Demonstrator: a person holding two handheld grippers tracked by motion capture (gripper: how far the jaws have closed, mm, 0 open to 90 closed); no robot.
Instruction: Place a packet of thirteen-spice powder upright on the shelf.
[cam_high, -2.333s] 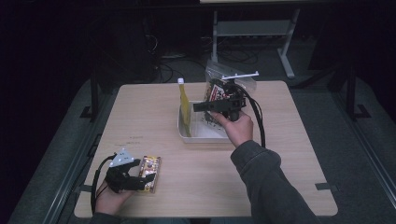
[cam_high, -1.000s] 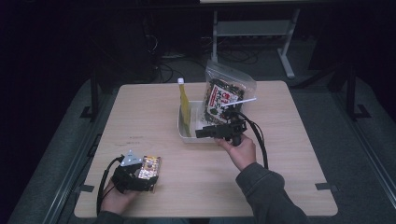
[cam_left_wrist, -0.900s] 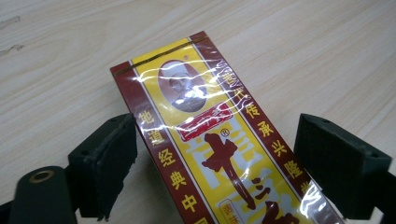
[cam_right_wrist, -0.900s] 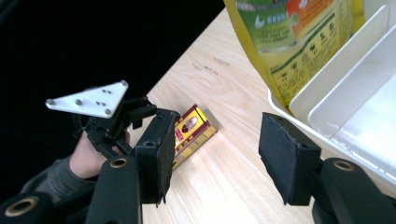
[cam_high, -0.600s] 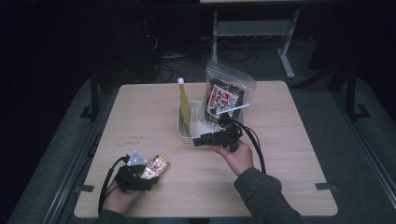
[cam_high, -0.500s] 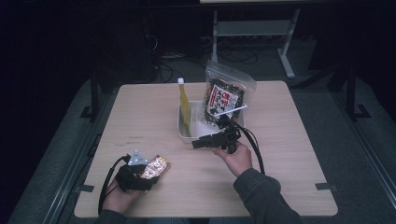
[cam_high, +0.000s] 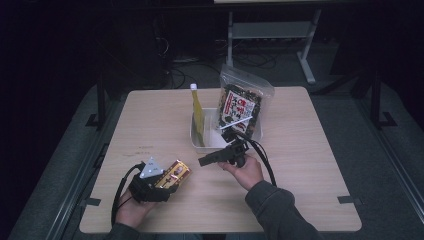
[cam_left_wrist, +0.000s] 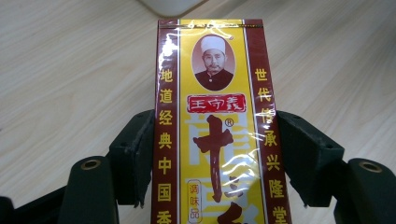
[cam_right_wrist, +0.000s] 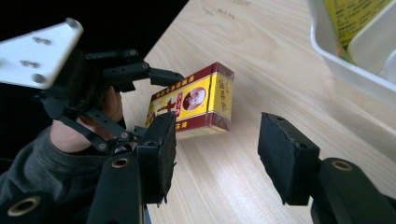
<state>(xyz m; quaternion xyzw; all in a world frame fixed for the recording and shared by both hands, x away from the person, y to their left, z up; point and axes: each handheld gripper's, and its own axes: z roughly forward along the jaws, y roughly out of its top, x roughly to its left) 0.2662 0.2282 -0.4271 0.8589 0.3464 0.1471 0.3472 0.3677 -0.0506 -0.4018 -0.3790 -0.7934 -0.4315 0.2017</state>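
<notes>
Box (cam_high: 173, 173): near the table's (cam_high: 310, 165) near-left corner, raised clear of the wood at its free end, gripped by the left gripper (cam_high: 159, 186).
Left gripper: clamped across the box's two long sides, pads (cam_left_wrist: 136, 154) pressed on both red edges; jaws just closed in onto it.
Right gripper (cam_high: 206, 161): jaws apart, nothing between them, held near the table's middle, pointing left toward the box.
Bearing: box ahead of the right gripper's jaws and a little toward the near-left corner; still apart from them.
Long axis: running from the left gripper toward the white tray (cam_high: 199, 145), free end aimed at the table's middle.
Nearer hand: left, already holding; right close by.
Look of box: flat cardboard pack under glossy film, yellow face with dark red borders, Chinese lettering, small portrait near the top (cam_right_wrist: 195, 100).
Likely next: handover or placing into the tray, judged from the pose.
</notes>
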